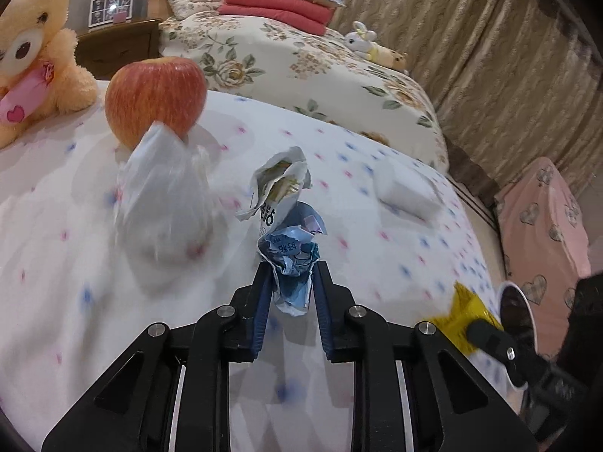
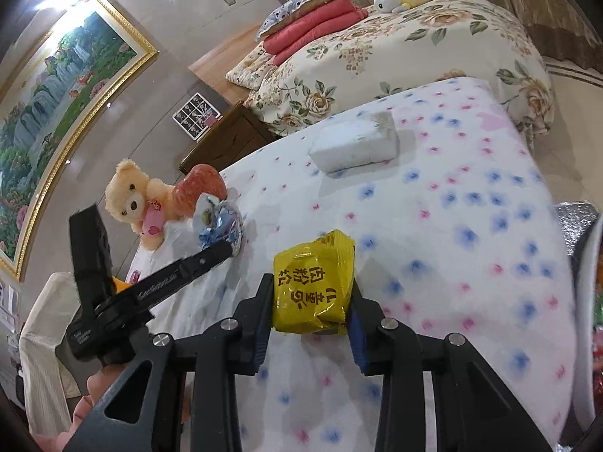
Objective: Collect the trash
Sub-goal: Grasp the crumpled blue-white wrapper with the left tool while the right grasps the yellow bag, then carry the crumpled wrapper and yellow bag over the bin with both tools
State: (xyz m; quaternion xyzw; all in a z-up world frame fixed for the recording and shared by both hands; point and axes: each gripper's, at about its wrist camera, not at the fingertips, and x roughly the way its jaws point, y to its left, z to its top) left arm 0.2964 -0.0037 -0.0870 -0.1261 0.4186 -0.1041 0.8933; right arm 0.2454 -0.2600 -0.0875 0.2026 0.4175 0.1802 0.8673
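**Both grippers loaded; lift and carry remain**

Your left gripper is pinching a crumpled blue-and-white wrapper; the pads press on its lower part while the upper part stands free above the fingertips. Your right gripper is pinching a yellow snack packet across its width, with both pads seated against its sides. Both items sit low over the spotted bedspread.

In my judgement the step in hand is securing and lifting. Raise both pieces straight up before travelling, so that neither drags on the cloth. Keep the left grip firm: the wrapper is light, springy foil or paper and could slip out. The container edge at the right of the left view may be the bin, though I cannot confirm this.

The wrapper is tightly crushed, with printed lettering and a torn white flap. The packet is glossy, puffed and creased, with dark characters on its face. A clear plastic bag beside the apple looks like remaining trash. The white block lies well apart.
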